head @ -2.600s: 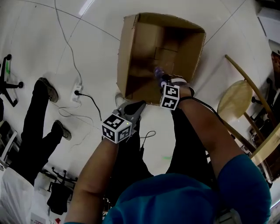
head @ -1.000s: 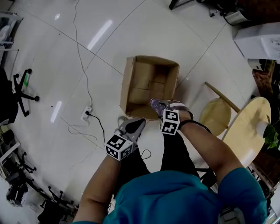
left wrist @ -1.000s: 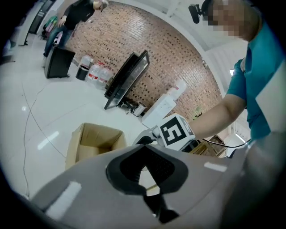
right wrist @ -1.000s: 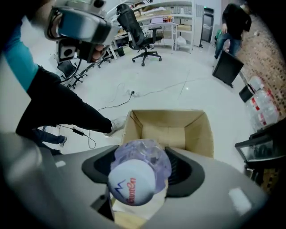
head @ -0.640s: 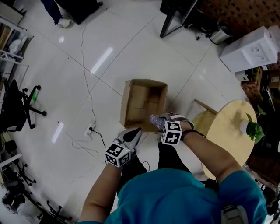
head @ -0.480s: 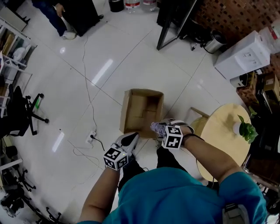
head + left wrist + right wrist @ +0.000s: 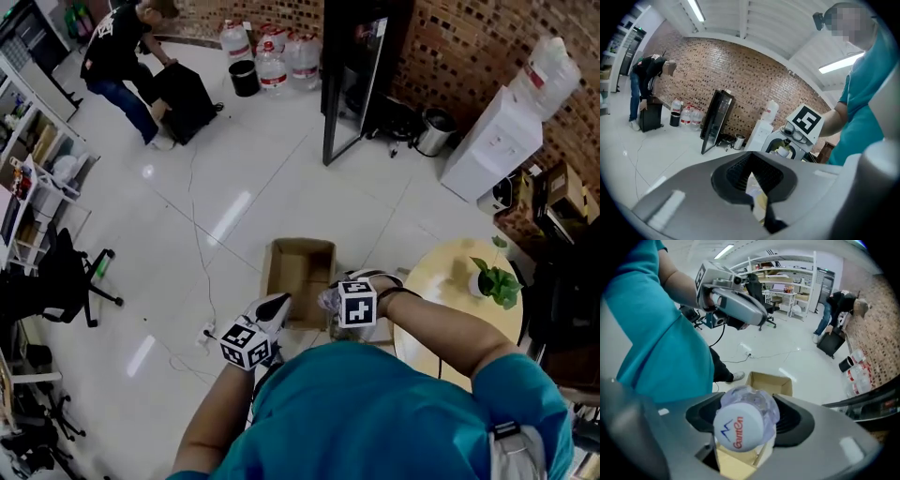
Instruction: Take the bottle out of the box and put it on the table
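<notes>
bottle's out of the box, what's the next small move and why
Probably swing the right gripper, shut on the bottle, rightward over the round table, then lower it. The bottle is already clear of the box on the floor, and the table shows bare surface beside the plant.

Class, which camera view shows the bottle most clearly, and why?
The right gripper view: the bottle, cap towards the camera, fills the space between the jaws. The head view shows only a small clear patch of it; the left gripper view shows none clearly.
</notes>
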